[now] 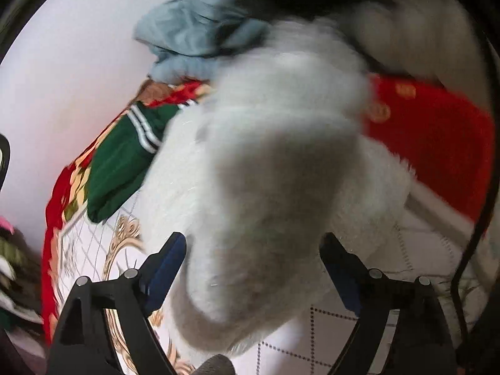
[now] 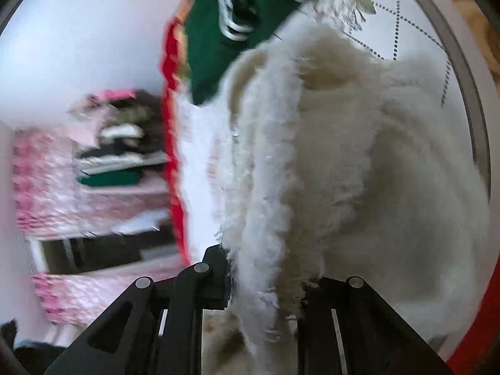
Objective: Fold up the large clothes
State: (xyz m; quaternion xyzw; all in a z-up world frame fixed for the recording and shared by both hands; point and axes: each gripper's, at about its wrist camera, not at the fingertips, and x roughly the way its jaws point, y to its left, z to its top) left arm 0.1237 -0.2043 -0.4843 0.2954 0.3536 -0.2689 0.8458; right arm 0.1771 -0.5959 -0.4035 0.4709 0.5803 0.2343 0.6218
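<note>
A large fluffy white garment (image 1: 268, 168) fills the middle of the left wrist view, lifted and blurred. My left gripper (image 1: 253, 265) is open, its blue-padded fingers (image 1: 165, 268) wide apart on either side of a hanging fold of the garment. In the right wrist view the same white garment (image 2: 343, 156) hangs over the bed. My right gripper (image 2: 262, 284) is shut on its shaggy edge, which runs down between the black fingers.
A red and white patterned bedspread (image 1: 437, 143) covers the bed. A green garment with white stripes (image 1: 125, 156) lies at its far edge, also in the right wrist view (image 2: 218, 37). A grey-blue garment (image 1: 193, 34) lies behind. Pink bedding and folded clothes (image 2: 103, 156) are at the left.
</note>
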